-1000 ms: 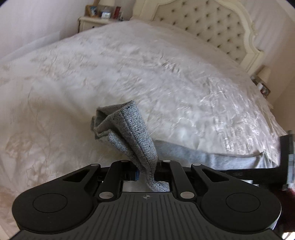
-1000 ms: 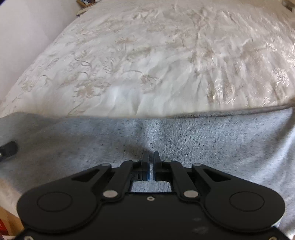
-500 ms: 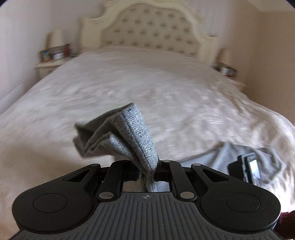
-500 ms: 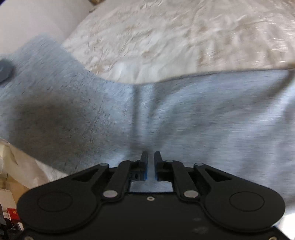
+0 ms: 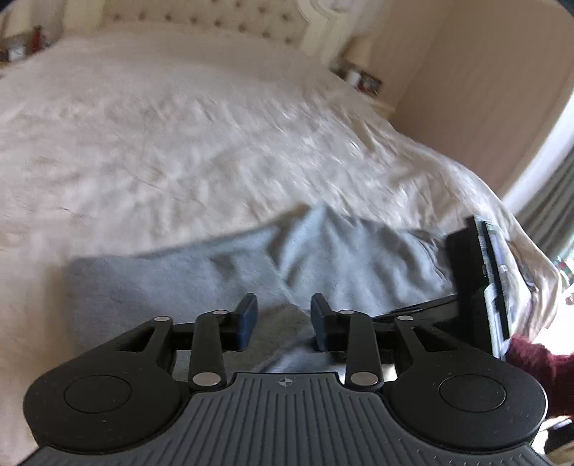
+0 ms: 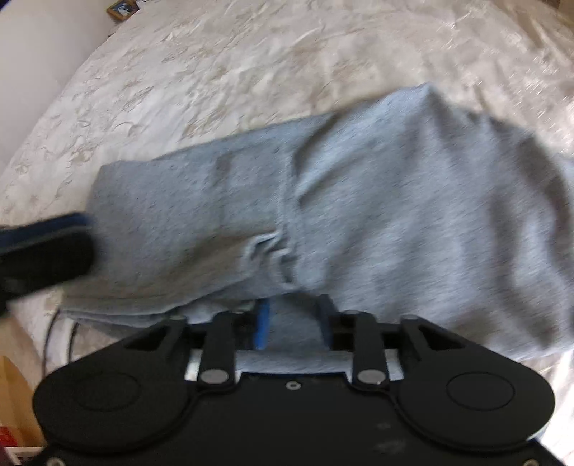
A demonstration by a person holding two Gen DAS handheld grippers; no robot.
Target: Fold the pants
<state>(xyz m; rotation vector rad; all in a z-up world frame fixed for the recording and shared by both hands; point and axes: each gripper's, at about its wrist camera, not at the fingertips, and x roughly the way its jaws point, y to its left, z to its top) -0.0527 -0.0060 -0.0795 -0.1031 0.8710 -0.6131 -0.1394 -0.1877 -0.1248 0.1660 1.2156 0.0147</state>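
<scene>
Two layers of heather-grey knit pants [image 6: 358,200] lie bunched and creased on the cream embroidered bedspread [image 6: 222,68], toward 6 o'clock in both views. Left hand-held gripper [image 5: 283,319] stands apart, empty, over the fabric. Right hand-held gripper [image 6: 294,322] stands apart, with cloth between its fingers.

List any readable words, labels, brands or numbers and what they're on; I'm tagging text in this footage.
No text can be read.
left gripper: a small round emblem on its ribbed body, no letters.
Framed pictures on the bedside table: too blurred to read.
Framed picture beyond the bed: too small.
Grey pants: no label visible.
</scene>
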